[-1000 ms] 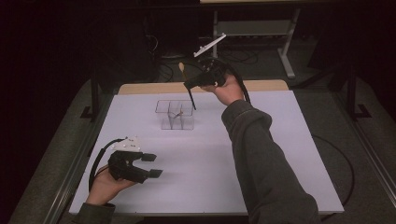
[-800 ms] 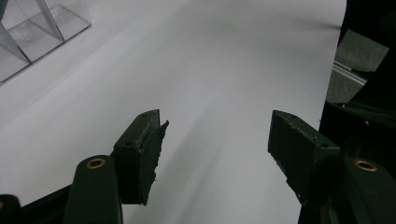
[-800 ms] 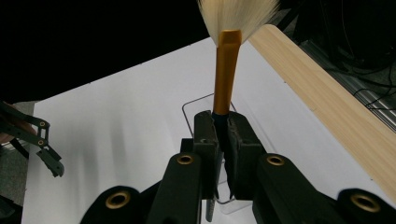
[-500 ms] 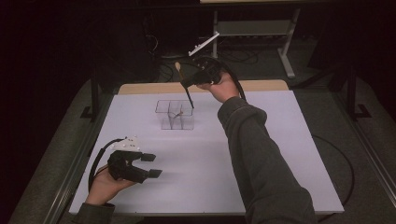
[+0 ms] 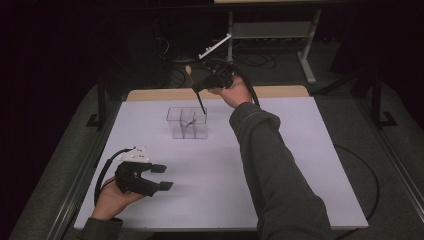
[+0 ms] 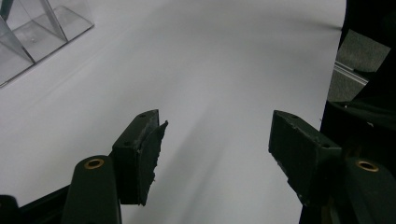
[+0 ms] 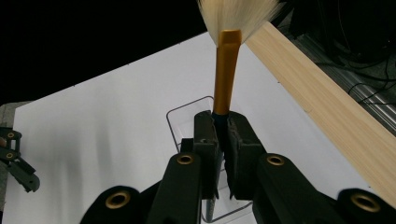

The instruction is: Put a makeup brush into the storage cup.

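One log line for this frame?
right tongs: shut on brush, above clear organizer | left tongs: open, idle near table front

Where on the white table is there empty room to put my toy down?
The white table is bare on its right side, past the sleeve, and in the middle between the clear divided box and the left hand-held gripper. It is crowded at the box, where the right hand-held gripper holds a brush.

Makeup brush (image 7: 226, 70) — gold ferrule, pale bristles up, dark handle tilted into clear divided organizer (image 5: 187, 123), mid-table
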`<state>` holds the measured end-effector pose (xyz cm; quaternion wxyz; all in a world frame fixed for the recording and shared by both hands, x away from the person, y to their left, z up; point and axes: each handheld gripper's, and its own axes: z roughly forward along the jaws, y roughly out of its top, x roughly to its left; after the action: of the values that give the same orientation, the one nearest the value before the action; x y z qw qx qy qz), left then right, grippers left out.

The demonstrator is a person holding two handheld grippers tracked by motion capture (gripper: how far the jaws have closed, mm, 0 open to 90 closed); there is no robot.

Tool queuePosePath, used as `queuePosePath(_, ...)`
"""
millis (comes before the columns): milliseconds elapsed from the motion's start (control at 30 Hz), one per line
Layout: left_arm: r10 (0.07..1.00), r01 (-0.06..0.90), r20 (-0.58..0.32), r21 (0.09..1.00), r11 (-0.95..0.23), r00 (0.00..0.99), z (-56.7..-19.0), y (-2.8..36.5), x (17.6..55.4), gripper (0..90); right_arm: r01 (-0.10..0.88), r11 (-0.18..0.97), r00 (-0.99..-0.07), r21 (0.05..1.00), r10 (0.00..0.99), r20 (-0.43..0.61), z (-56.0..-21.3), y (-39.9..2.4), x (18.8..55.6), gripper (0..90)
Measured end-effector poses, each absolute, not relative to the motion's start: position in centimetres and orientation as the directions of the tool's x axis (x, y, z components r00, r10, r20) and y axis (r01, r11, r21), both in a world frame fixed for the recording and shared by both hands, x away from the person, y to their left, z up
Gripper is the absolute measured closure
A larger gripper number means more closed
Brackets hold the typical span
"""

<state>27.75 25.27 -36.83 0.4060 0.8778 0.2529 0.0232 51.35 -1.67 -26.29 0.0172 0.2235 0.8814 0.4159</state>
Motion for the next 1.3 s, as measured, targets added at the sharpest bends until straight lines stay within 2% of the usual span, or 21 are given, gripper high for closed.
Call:
queuePosePath(1133,0.466,0.439,-0.178,0.717,-0.541,0.867,-37.0,25.5,27.7,32.5,0.420,0.520,-0.877,0.744,0.443,0.185,-29.1,-0.1,52.6,82.9)
queuePosePath(1300,0.466,0.436,-0.175,0.719,-0.541,0.867,-37.0,25.5,27.7,32.3,0.420,0.542,-0.880,0.728,0.439,0.181,-29.6,0.2,52.6,82.9)
